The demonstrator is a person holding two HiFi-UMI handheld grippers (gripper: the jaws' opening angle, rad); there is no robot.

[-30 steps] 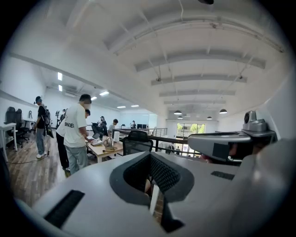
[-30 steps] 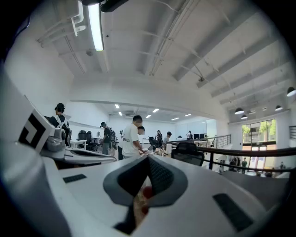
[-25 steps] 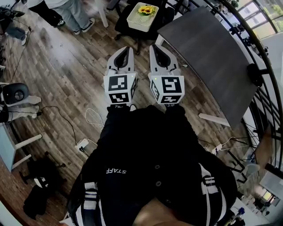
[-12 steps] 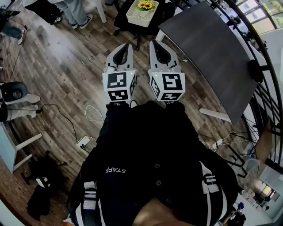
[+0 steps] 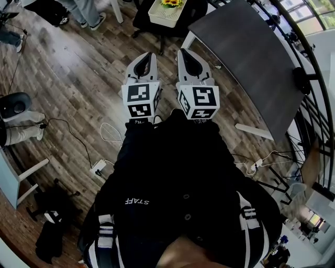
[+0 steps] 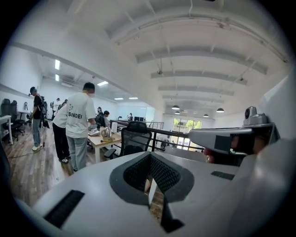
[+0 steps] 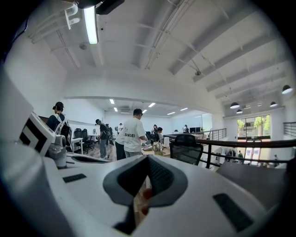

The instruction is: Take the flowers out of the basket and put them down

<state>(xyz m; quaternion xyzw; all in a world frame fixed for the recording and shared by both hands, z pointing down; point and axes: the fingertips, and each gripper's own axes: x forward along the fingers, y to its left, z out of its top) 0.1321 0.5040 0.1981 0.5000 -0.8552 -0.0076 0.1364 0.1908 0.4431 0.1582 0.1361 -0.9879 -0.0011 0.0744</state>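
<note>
Wood floor (image 5: 78,68) lies open ahead of left gripper (image 5: 148,55) and right gripper (image 5: 184,53), fingers (image 5: 137,68) closed empty, beside the table (image 5: 251,57) edge.

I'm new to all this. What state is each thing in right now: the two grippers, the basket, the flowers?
Left gripper: shut, holding nothing, short of the basket.
Right gripper: shut, holding nothing.
Basket: upright on a dark chair, flowers inside.
Flowers: in the basket, not taken out yet.
</note>
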